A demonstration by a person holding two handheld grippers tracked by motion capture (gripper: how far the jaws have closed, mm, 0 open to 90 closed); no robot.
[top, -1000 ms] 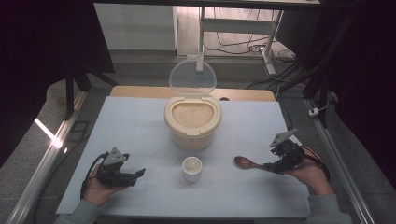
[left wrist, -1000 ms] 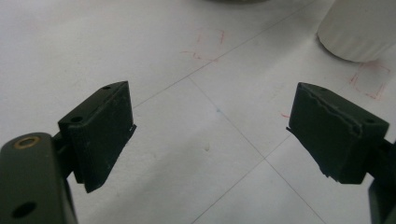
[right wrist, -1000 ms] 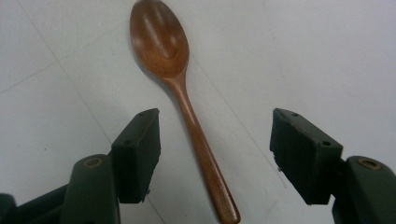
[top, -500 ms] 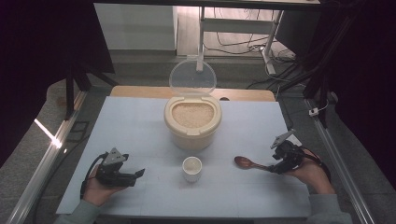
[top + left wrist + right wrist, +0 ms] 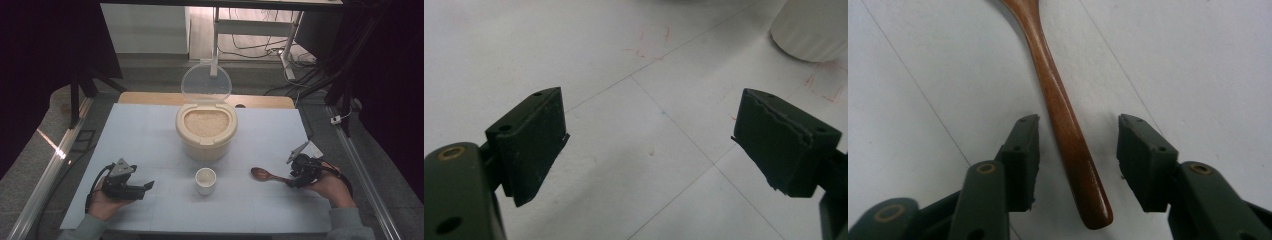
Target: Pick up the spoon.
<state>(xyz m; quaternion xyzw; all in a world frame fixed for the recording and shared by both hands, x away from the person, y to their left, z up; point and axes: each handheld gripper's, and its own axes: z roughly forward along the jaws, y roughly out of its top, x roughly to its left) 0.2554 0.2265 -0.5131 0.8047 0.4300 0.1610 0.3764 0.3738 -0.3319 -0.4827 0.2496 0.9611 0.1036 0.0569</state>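
The right gripper [image 5: 1078, 135] straddles the wooden spoon [image 5: 1063, 115] handle at lower centre — jaws have just been closing, pads not yet touching. Best to centre the handle, then clamp squarely near its end. The left gripper [image 5: 649, 145] rests with jaws wide apart — holding nothing.

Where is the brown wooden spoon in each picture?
High view: the wooden spoon lies on the table's right side, its handle end at the right claw.
Left gripper view: not in it.
Right gripper view: the spoon's handle runs up the middle, between the two open pads, which have just been closing.
Shared landmark: the thin lines on the white table.
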